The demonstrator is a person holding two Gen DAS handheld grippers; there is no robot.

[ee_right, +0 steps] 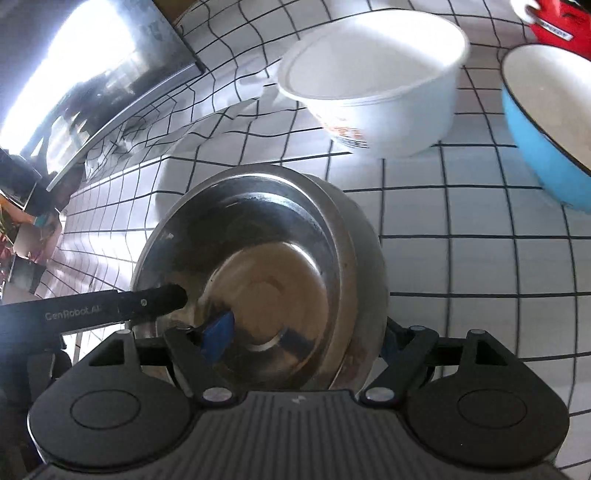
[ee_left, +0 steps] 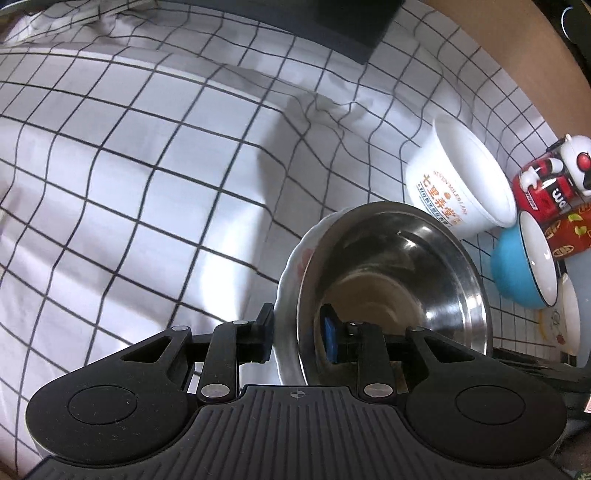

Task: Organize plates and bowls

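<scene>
A steel bowl (ee_left: 399, 258) sits nested in a white dish with red flowers (ee_left: 290, 266) on the checked tablecloth (ee_left: 129, 184). My left gripper (ee_left: 297, 332) straddles their near rims, one pad outside the dish and the blue pad inside the bowl, shut on both. In the right wrist view the steel bowl (ee_right: 258, 258) fills the middle. My right gripper (ee_right: 306, 332) stands open around its right wall, blue pad inside and other finger outside, neither pressing. A finger of the left gripper (ee_right: 159, 301) reaches over the bowl's left rim.
A white tub with orange lettering (ee_left: 461, 181) (ee_right: 376, 85) and a blue bowl with a white inside (ee_left: 517, 273) (ee_right: 535, 129) stand just beyond. Behind them are a red can with a figure (ee_left: 546, 188), a red tin (ee_left: 572, 232) and a floral plate (ee_left: 561, 321). A dark box (ee_left: 332, 22) lies at the back.
</scene>
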